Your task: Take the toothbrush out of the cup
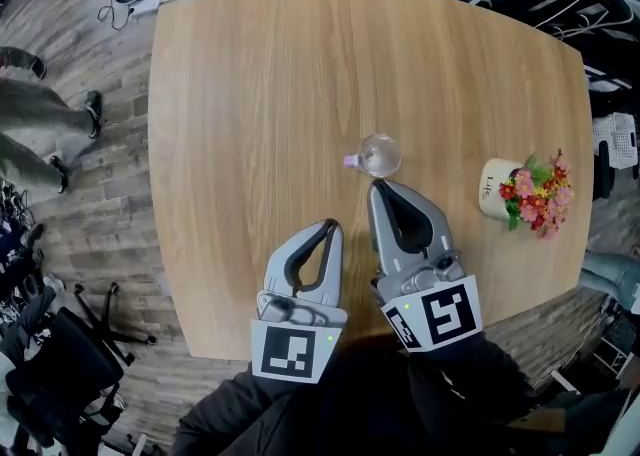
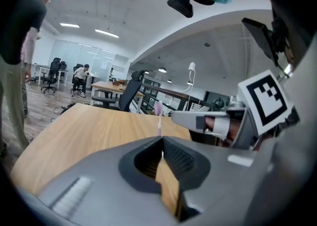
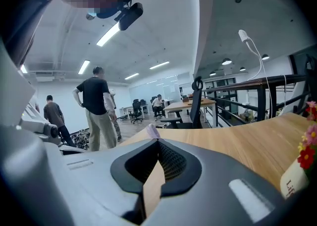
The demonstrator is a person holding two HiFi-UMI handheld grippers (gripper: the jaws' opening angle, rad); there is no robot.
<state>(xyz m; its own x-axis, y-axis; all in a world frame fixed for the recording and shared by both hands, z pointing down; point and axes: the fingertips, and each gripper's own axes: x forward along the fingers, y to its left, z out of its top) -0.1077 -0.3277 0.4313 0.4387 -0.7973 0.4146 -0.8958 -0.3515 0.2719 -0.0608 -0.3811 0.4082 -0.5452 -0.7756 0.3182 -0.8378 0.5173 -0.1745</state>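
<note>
A clear glass cup (image 1: 380,155) stands near the middle of the wooden table (image 1: 250,94), with the pink head of a toothbrush (image 1: 351,160) sticking out at its left. My right gripper (image 1: 380,184) is shut and empty, its tip just short of the cup's near side. In the right gripper view the brush head (image 3: 153,132) pokes up right behind the closed tips. My left gripper (image 1: 331,225) is shut and empty, lower left of the cup. From the left gripper view the toothbrush (image 2: 158,113) stands upright beyond the tips, beside the right gripper (image 2: 190,120).
A white pot of red and pink flowers (image 1: 520,191) sits near the table's right edge. Office chairs (image 1: 60,344) and a person's legs (image 1: 45,129) are off the table's left side. People (image 3: 96,108) stand in the room beyond.
</note>
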